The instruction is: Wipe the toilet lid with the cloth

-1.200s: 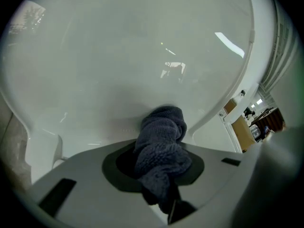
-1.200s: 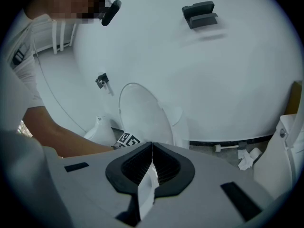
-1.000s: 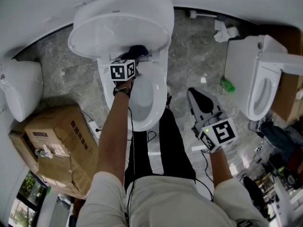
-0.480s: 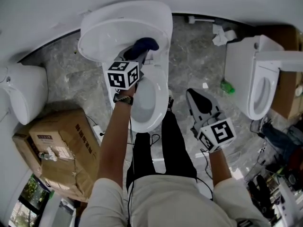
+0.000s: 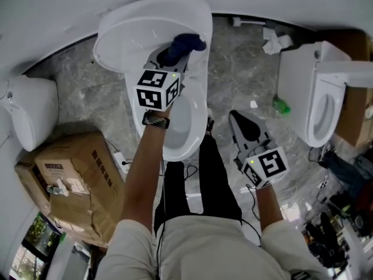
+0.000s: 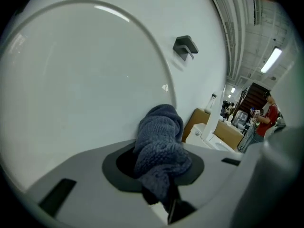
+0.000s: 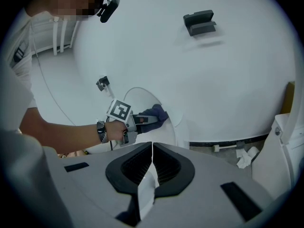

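The white toilet lid stands raised against the wall, its inner face filling the left gripper view. My left gripper is shut on a dark blue knitted cloth, which presses against the lid's right part. The cloth bulges out between the jaws. The right gripper view shows the same cloth on the lid. My right gripper hangs shut and empty over the floor, right of the bowl; its jaws meet with nothing between them.
A second toilet stands at the right with crumpled paper and a green item on the floor nearby. A cardboard box sits at the left beside another white fixture. My legs are in front of the bowl.
My left gripper has risen from the lid's hinge area up along the lid, carrying the cloth up and to the right. The right gripper has stayed in place.
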Motion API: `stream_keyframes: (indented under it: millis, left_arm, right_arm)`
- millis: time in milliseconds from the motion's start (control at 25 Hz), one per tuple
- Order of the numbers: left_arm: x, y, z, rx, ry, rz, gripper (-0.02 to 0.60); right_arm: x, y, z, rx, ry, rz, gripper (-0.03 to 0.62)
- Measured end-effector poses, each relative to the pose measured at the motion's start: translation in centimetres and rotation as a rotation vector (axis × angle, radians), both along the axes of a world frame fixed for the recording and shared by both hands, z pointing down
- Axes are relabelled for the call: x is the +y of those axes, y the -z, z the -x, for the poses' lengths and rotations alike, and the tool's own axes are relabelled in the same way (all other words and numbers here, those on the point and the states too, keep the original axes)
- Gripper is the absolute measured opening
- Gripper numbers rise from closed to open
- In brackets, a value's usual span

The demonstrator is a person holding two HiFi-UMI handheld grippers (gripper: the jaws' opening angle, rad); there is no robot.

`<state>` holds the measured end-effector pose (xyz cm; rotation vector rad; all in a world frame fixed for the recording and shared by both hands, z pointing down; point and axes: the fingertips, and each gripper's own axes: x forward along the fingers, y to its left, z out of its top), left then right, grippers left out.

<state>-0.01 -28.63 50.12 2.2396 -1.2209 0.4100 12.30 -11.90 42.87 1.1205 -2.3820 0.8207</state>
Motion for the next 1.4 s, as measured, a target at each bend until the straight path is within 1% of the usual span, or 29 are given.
stream_keyframes:
  millis: [160, 400, 480, 520, 720, 920, 1080, 1160, 1240, 1320, 1400]
  left_arm:
    - [0.3, -3.1, -1.5, -0.012, -0.025, 0.034, 0.109]
    - [0.5, -3.9, -1.8, -0.025, -0.002, -0.071, 0.100]
    - [0.6, -4.1, -1.7, -0.036, 0.003, -0.089, 0.100]
    - [0.7, -4.5, -1.7, -0.045, 0.007, -0.085, 0.100]
    - [2.4, -9.8, -1.8, -0.080, 0.032, 0.046, 0.101]
    - [3.0, -13.8, -2.0, -0.064, 0.062, 0.154, 0.101]
    - [3.9, -17.0, -1.9, -0.117, 0.044, 0.231, 0.101]
    - [4.7, -18.9, -1.3, -0.143, 0.047, 0.287, 0.101]
    - [5.6, -20.4, -0.4, -0.154, 0.069, 0.330, 0.101]
    - [6.7, -21.0, 0.8, -0.152, 0.102, 0.351, 0.101]
    - [7.6, -20.9, 2.1, -0.136, 0.139, 0.353, 0.101]
  right_arm:
    - [0.3, -1.0, -0.5, 0.008, 0.006, 0.016, 0.029]
    - [-0.4, -1.9, -2.7, 0.030, 0.001, 0.027, 0.029]
    - [-0.7, -2.1, -3.2, 0.036, 0.001, 0.026, 0.029]
    - [-0.9, -2.1, -3.3, 0.038, 0.002, 0.024, 0.029]
    - [-1.4, -2.5, -3.3, 0.040, 0.011, 0.022, 0.029]
    - [-1.2, -3.9, -3.4, 0.044, 0.022, 0.038, 0.029]
    - [-1.1, -4.8, -3.3, 0.051, 0.042, 0.051, 0.030]
    - [-1.4, -5.1, -3.2, 0.057, 0.057, 0.050, 0.029]
    - [-2.0, -5.2, -3.0, 0.074, 0.080, 0.041, 0.030]
    - [-3.0, -5.2, -2.7, 0.100, 0.112, 0.024, 0.029]
    - [-4.5, -5.1, -2.3, 0.126, 0.150, -0.006, 0.031]
